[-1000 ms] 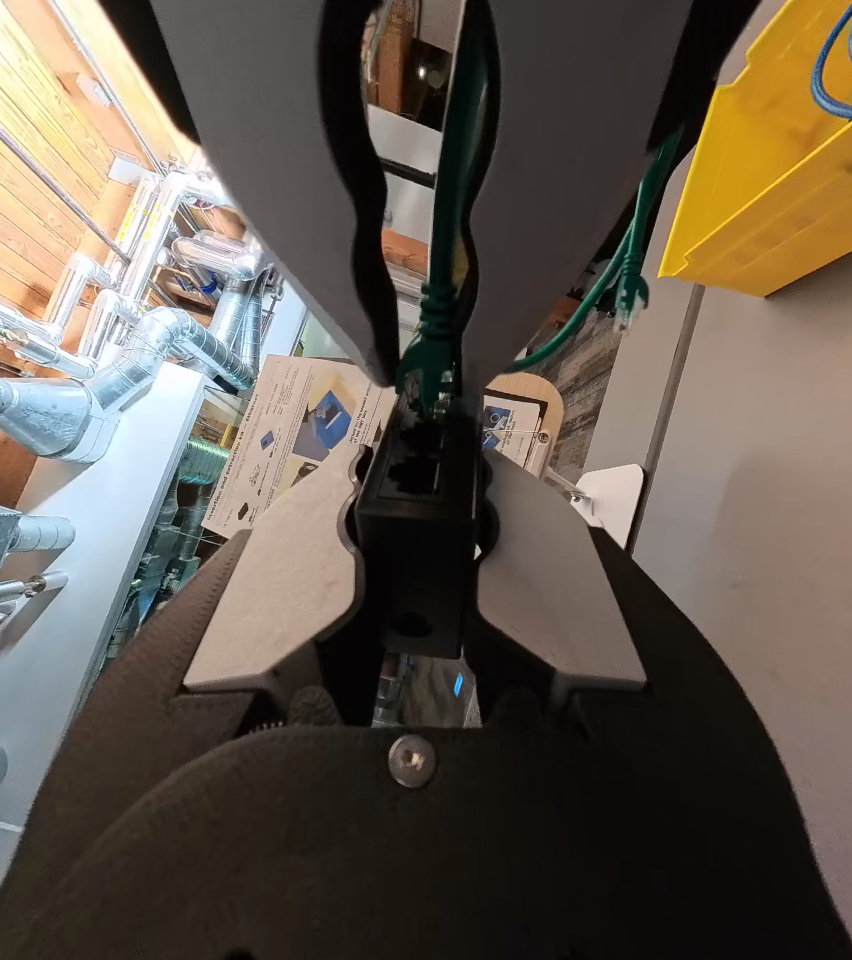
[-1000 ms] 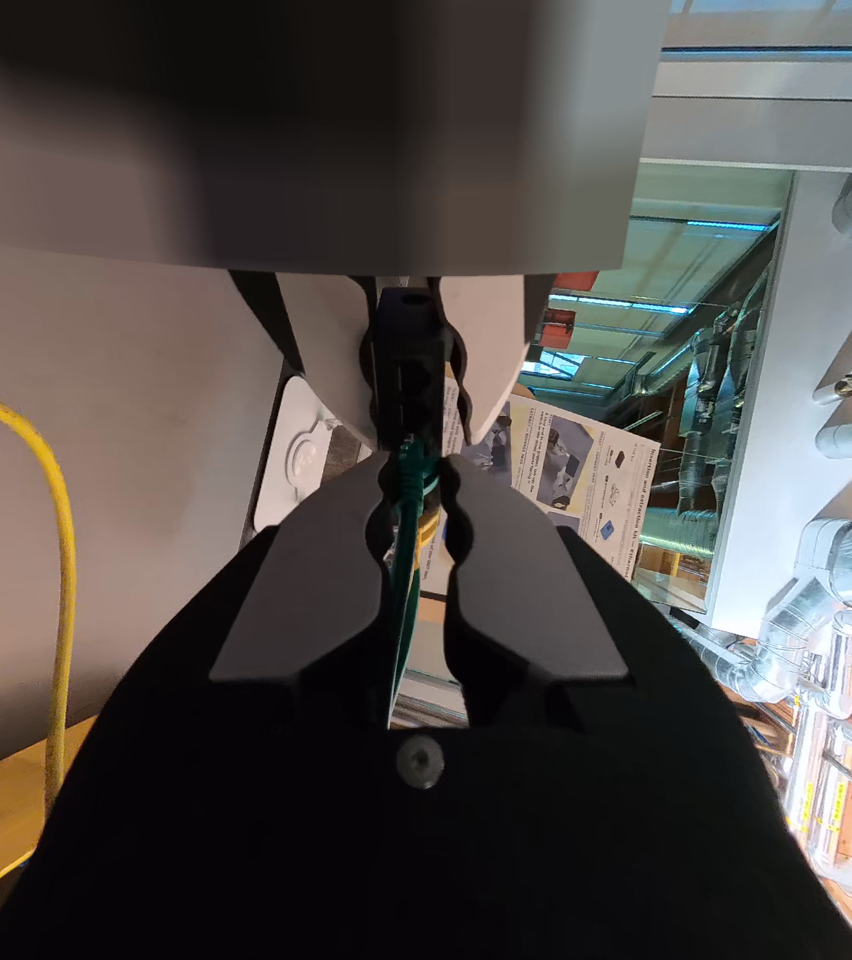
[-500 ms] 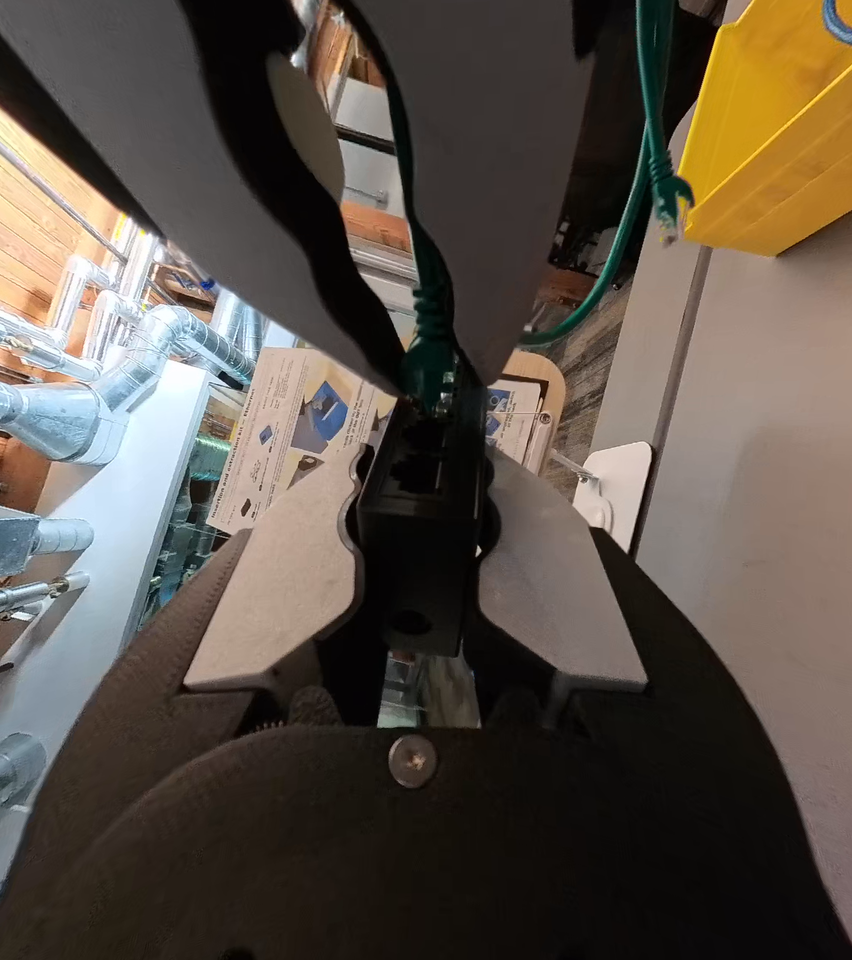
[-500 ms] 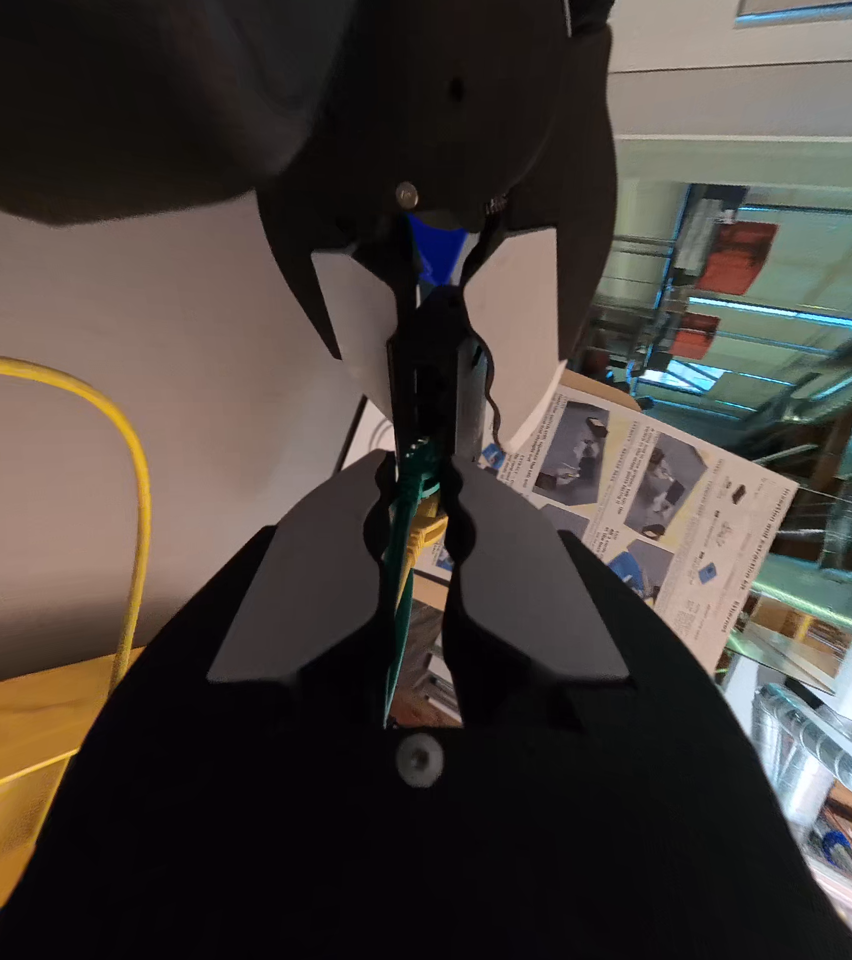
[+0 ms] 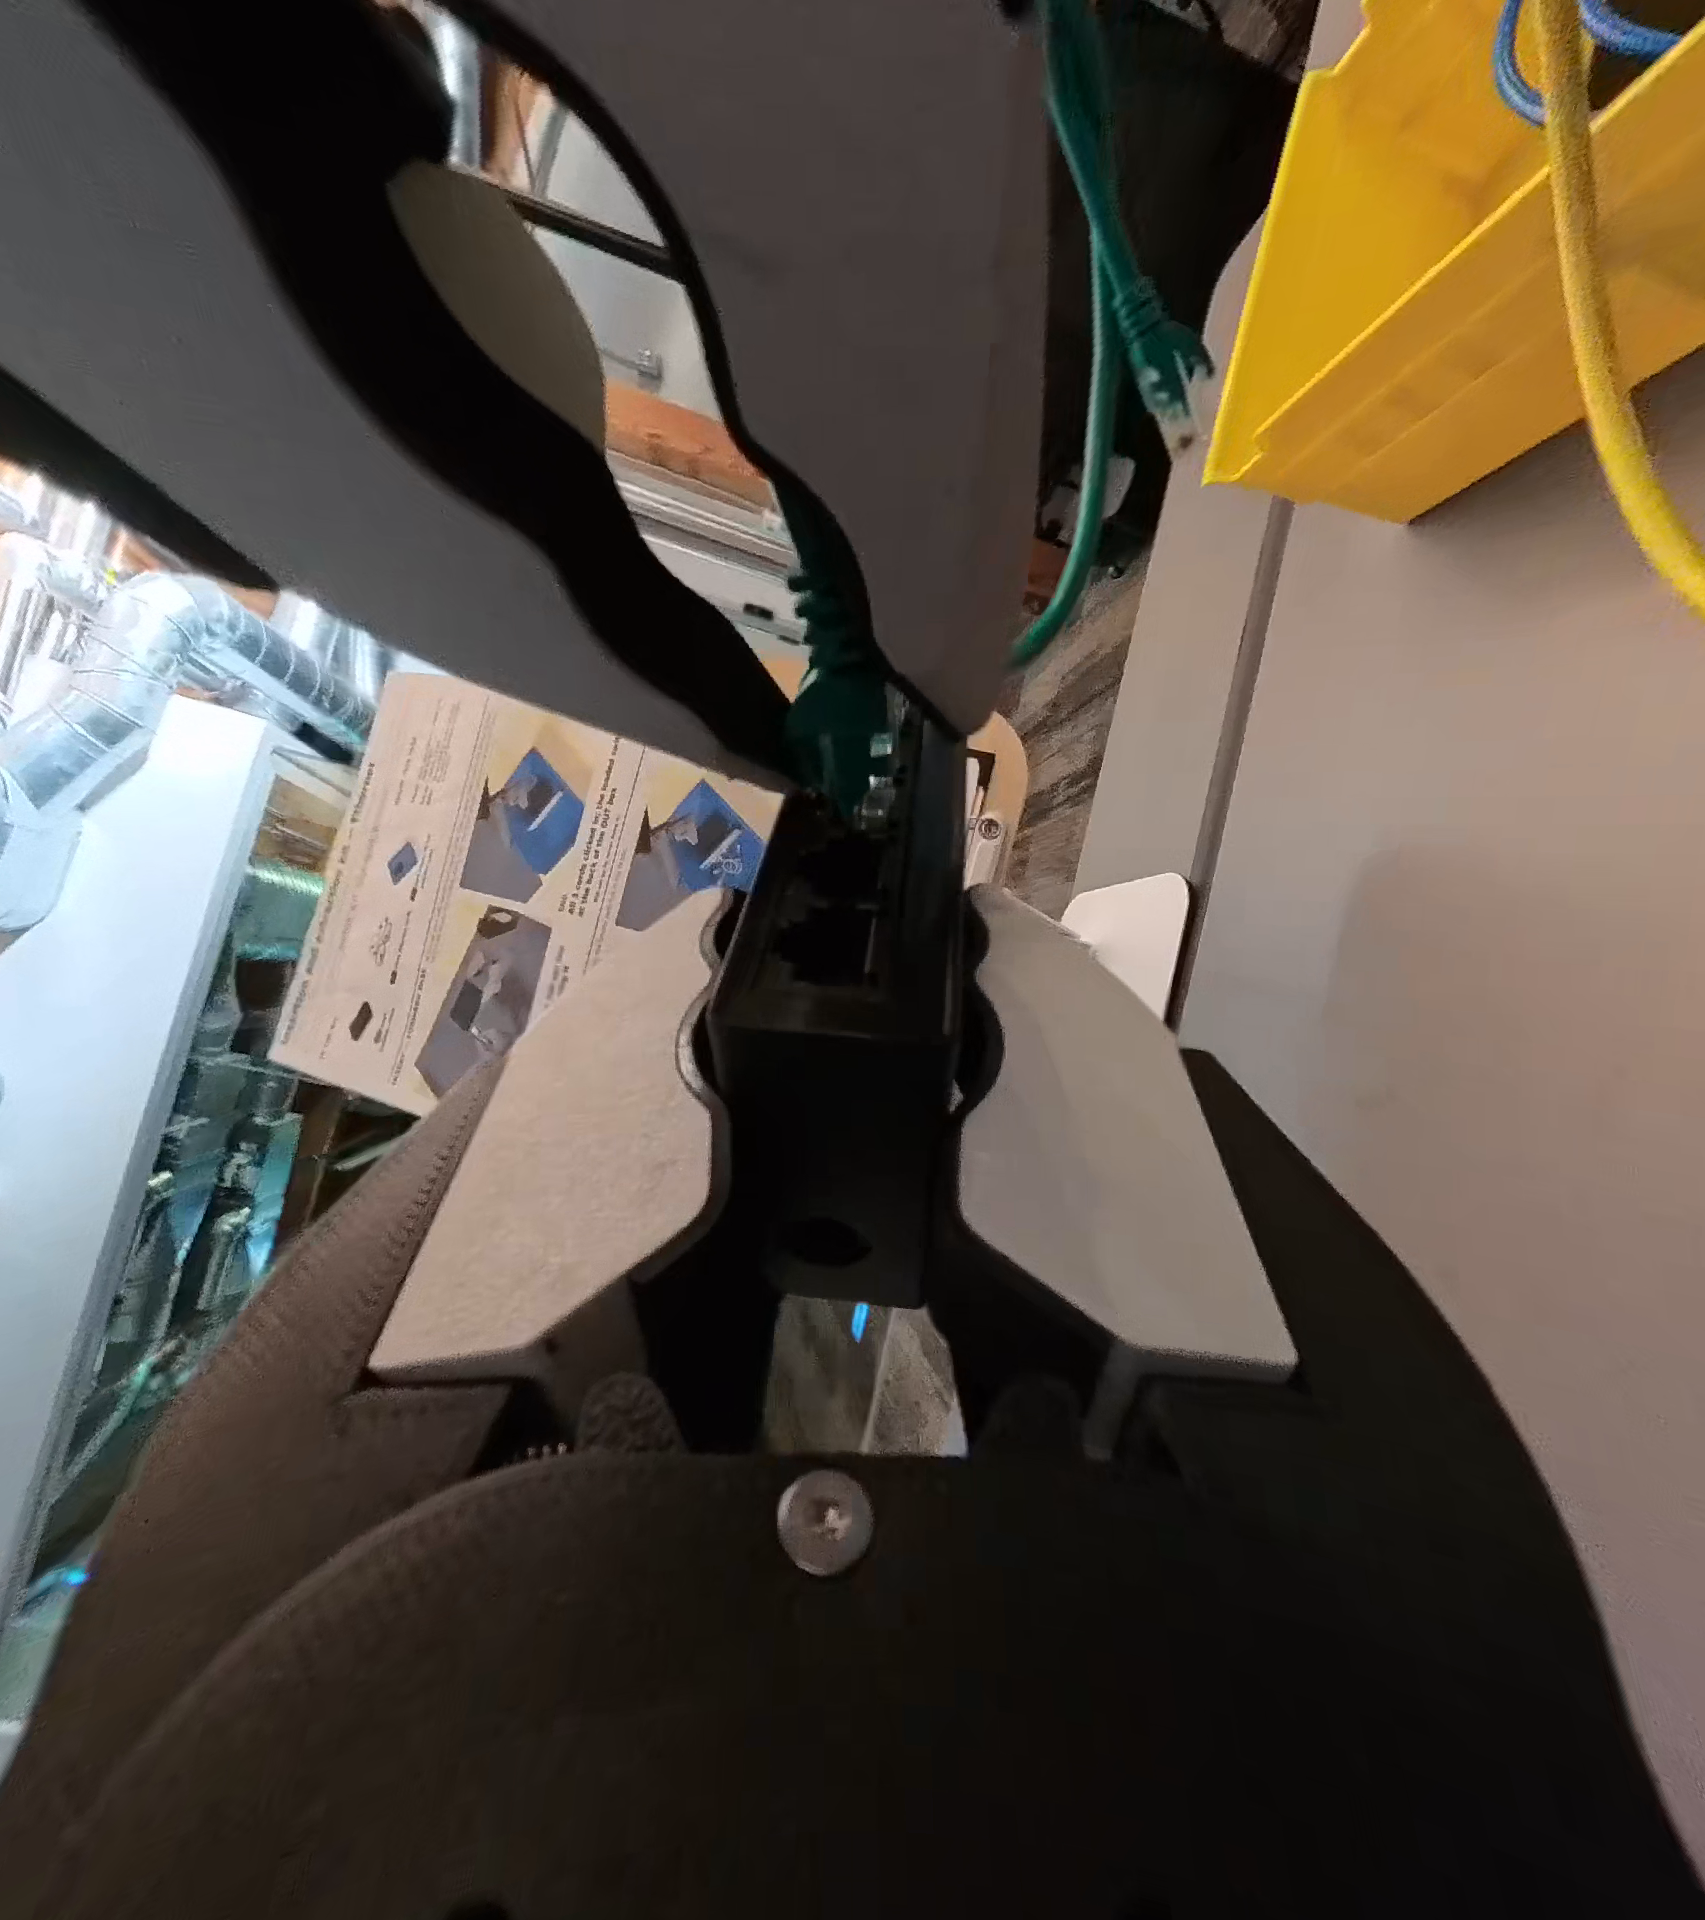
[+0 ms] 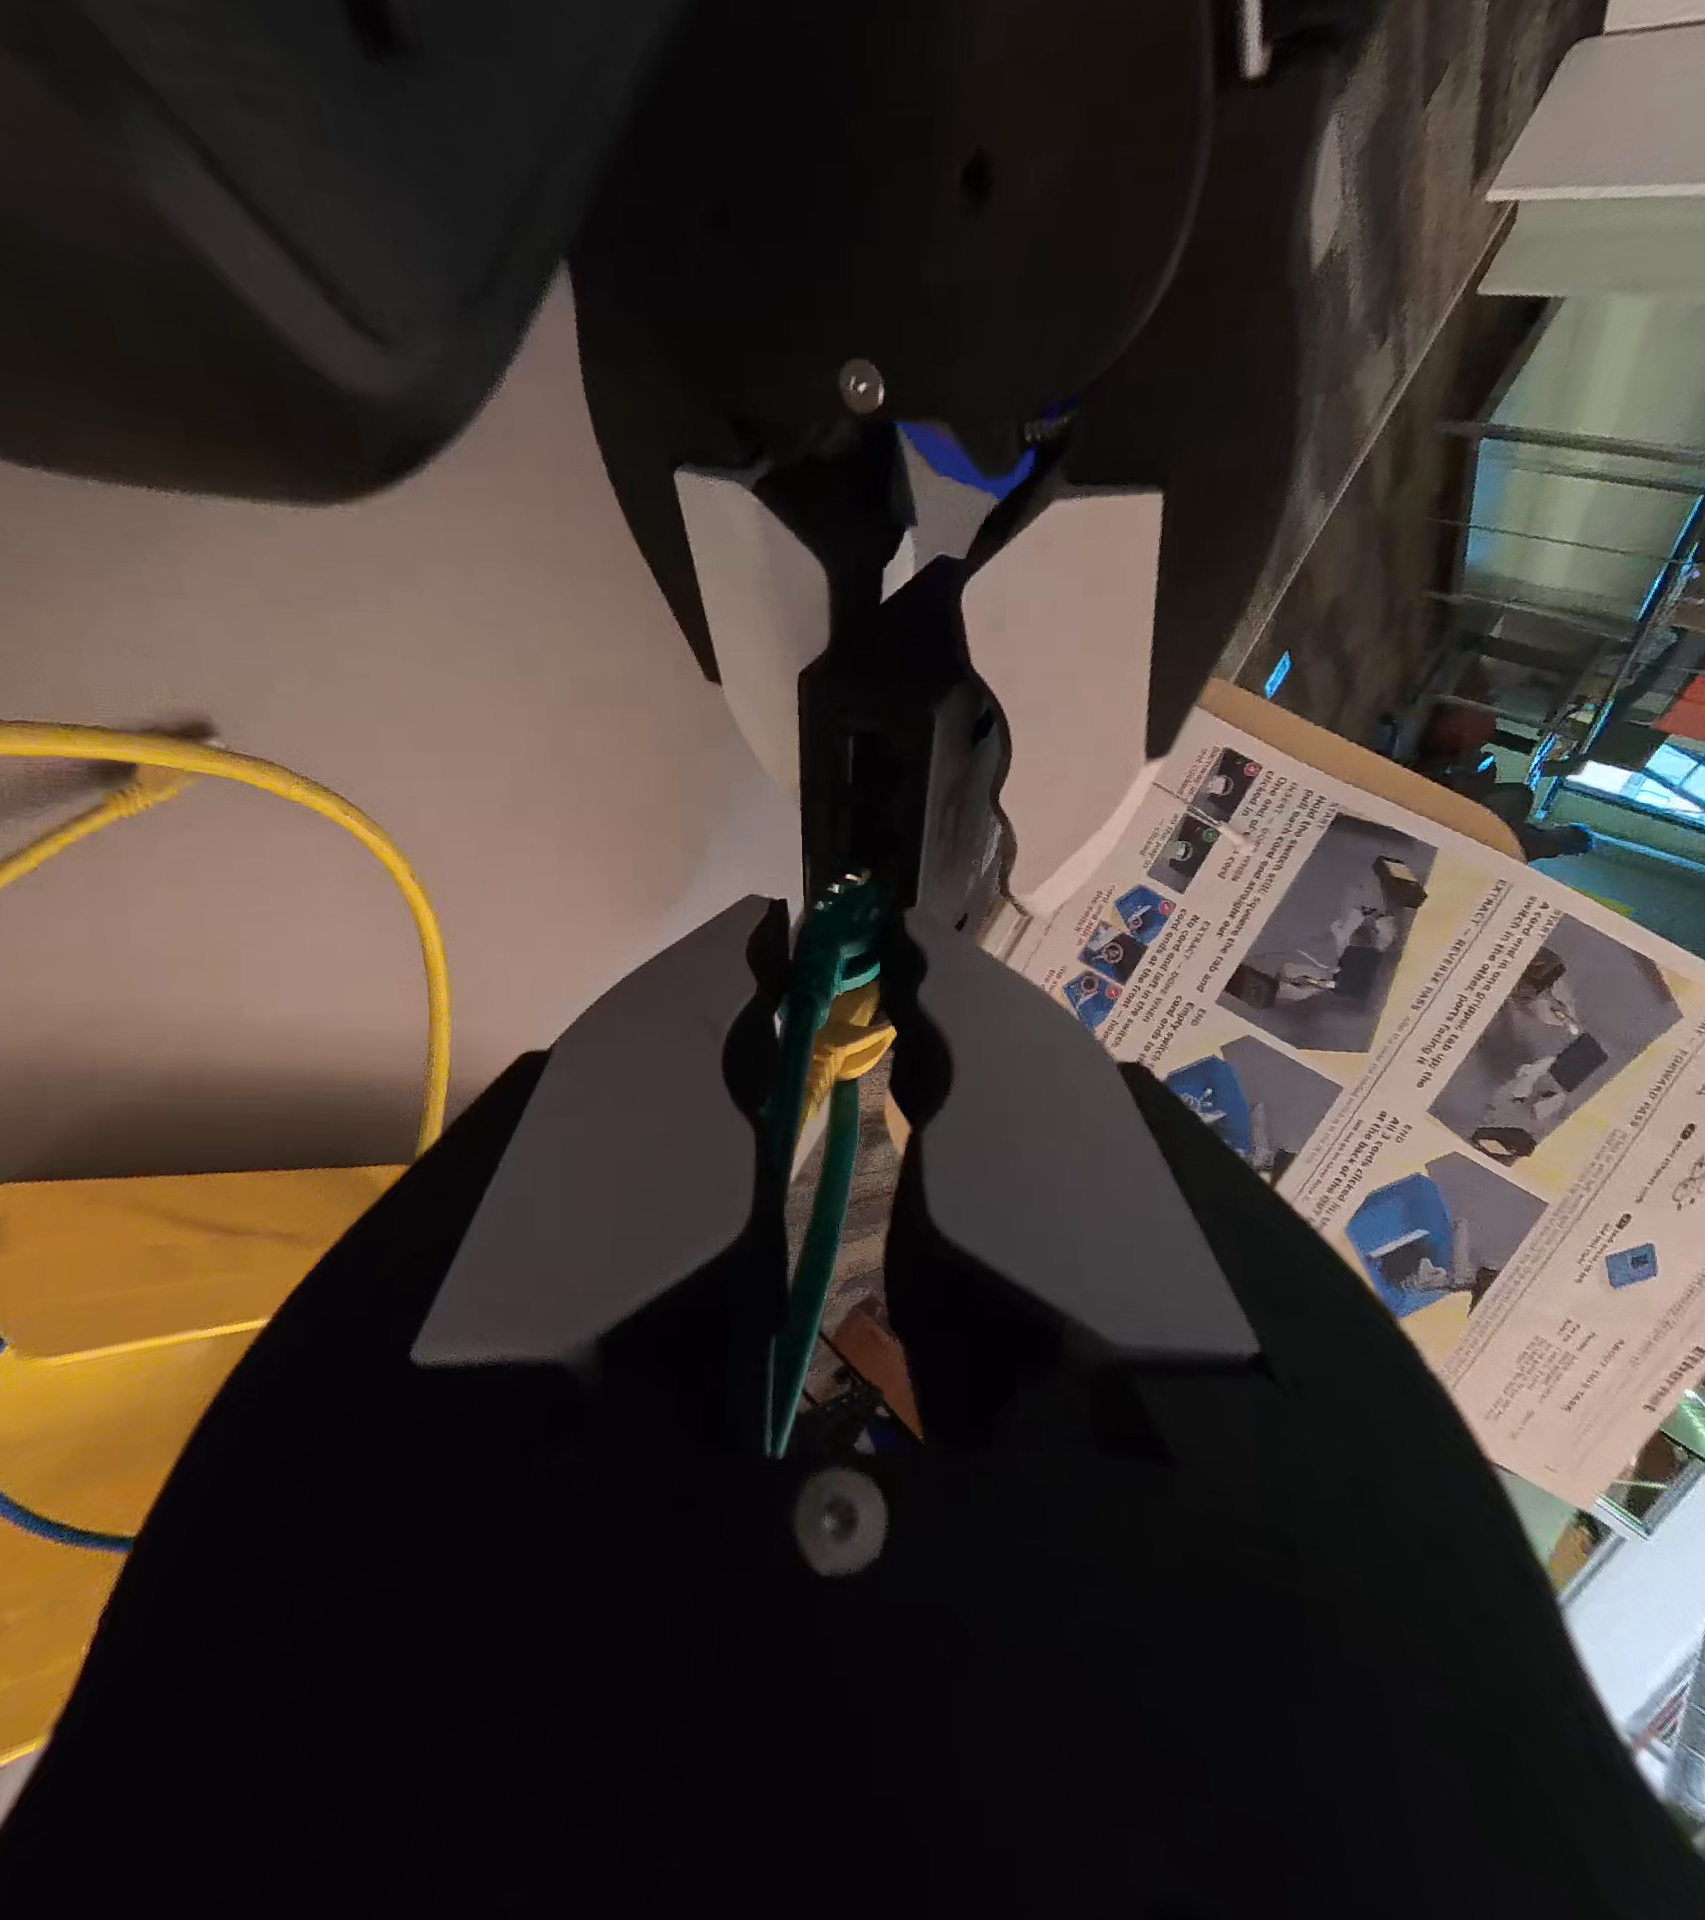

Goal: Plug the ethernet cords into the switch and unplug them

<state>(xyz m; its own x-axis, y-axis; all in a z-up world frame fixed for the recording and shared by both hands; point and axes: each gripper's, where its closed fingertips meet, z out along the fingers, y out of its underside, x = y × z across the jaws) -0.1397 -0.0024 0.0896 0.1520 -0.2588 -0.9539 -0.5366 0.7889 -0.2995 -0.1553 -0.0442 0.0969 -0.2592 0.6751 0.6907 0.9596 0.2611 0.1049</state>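
Meanwhile my left gripper clamps the light, rigid black switch while my right gripper pinches the limp green cord behind its stiff plug, at a port.

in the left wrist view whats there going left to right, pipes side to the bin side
silver ducts → printed sheet → black switch held by the left gripper → loose green plug → yellow bin → yellow cord

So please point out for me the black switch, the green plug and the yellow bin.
black switch (image 5: 843, 1101), left wrist view: on its dark side face.
green plug (image 5: 832, 722), left wrist view: on the plug boot.
yellow bin (image 5: 1450, 312), left wrist view: on its outer wall.
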